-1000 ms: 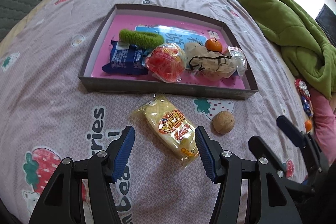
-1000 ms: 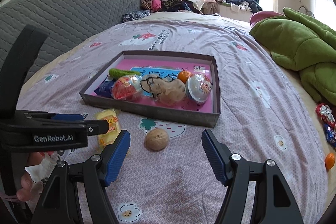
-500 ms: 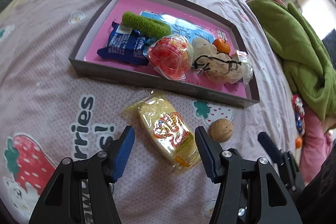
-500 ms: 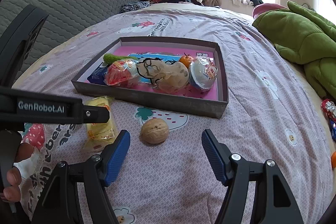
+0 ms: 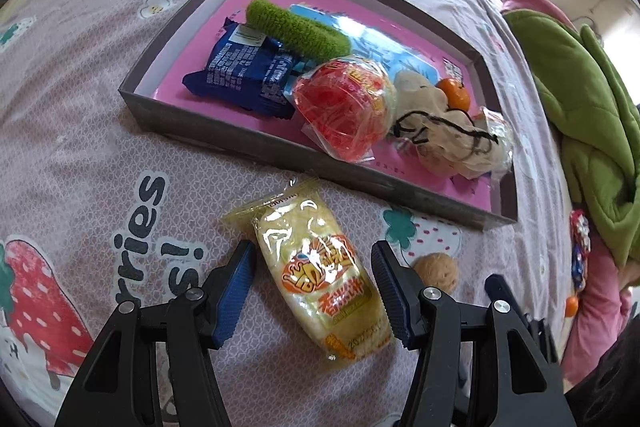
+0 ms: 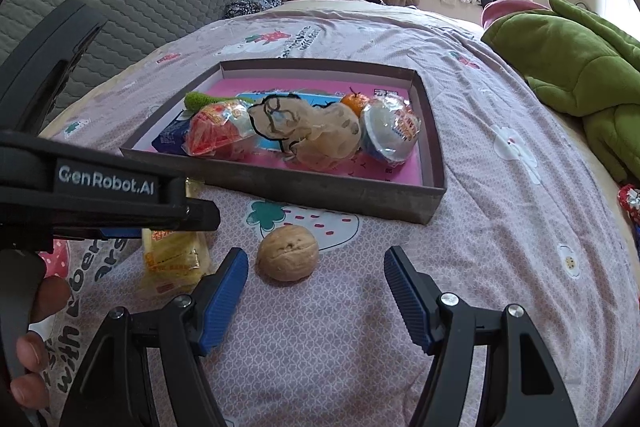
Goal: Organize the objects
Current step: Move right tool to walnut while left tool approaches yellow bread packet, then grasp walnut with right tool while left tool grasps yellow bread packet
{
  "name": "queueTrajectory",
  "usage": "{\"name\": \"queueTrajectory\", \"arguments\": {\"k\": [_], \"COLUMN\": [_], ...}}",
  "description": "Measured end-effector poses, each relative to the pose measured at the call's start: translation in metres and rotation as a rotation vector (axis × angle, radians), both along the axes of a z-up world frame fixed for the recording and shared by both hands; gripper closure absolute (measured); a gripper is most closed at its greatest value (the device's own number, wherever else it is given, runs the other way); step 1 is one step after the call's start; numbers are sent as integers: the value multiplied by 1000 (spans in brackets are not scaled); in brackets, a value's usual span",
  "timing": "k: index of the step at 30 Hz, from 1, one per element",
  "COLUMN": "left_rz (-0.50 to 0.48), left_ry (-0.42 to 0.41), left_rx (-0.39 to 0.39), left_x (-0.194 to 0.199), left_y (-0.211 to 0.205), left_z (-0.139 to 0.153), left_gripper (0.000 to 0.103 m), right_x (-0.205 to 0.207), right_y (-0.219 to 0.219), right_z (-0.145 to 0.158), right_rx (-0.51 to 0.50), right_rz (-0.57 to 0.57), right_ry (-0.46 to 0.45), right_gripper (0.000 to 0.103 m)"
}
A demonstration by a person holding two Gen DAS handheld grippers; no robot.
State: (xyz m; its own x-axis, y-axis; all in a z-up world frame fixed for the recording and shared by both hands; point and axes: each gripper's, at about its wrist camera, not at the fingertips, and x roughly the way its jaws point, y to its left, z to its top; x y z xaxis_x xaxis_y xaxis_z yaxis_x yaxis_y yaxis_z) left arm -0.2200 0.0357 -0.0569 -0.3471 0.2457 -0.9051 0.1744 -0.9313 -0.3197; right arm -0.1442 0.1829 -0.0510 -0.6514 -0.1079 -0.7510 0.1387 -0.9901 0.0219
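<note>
While the left gripper (image 5: 314, 293) is straddling the yellow plastic-wrapped snack packet (image 5: 320, 275) with jaws spread, the right gripper (image 6: 316, 301), also spread, is lining up the round tan walnut (image 6: 287, 258); next: squeeze, lift toward the grey pink-lined tray (image 5: 224, 131) at twelve o'clock.

The left hand-held gripper (image 5: 312, 291) stands spread with the yellow snack packet (image 5: 320, 279) between its fingers, a thin strip of bedspread (image 5: 80, 155) free on either side. Just right of it the walnut (image 6: 287, 258) lies inside the wide-spread right hand-held gripper (image 6: 316, 297), nearer its left finger, with more free room to its right. Ahead, the tray's near wall (image 6: 320, 187) bars a low approach. Inside, the tray's right half is crowded (wrapped snacks, a mesh pouch (image 6: 316, 135), a small orange (image 6: 354, 103)); bare pink floor (image 5: 208, 67) shows along its left side. The green blanket (image 6: 580, 67) bounds the right.
</note>
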Motion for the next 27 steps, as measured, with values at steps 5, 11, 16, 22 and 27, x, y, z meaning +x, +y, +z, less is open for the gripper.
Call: {"name": "queueTrajectory", "arguments": {"k": [5,11,16,22,27], "left_rz": [37,48,42,28,-12], "left_ry": [-3,-13,-3,4,24], "left_rx": [-6,-32,-57,-32,0], "left_x": [-3,-6,-6,1,10], "left_y": [-2,1,4,-3,-11], "left_z": [-4,-9,-9,-8,-6], "left_gripper": [42,42,44,54,57], "right_x": [-9,-15,-15,-12,-9], "right_y": [-3,-5,-10,-9,-6], "right_z": [-9,-16,-17,-17,-17], "right_rx": [26,17,17,2,-33], "right_rz": [-14,-13,9,13,19], "right_ry": [-11,-23,-25,-20,-26], "right_gripper": [33,45,67,67,67]}}
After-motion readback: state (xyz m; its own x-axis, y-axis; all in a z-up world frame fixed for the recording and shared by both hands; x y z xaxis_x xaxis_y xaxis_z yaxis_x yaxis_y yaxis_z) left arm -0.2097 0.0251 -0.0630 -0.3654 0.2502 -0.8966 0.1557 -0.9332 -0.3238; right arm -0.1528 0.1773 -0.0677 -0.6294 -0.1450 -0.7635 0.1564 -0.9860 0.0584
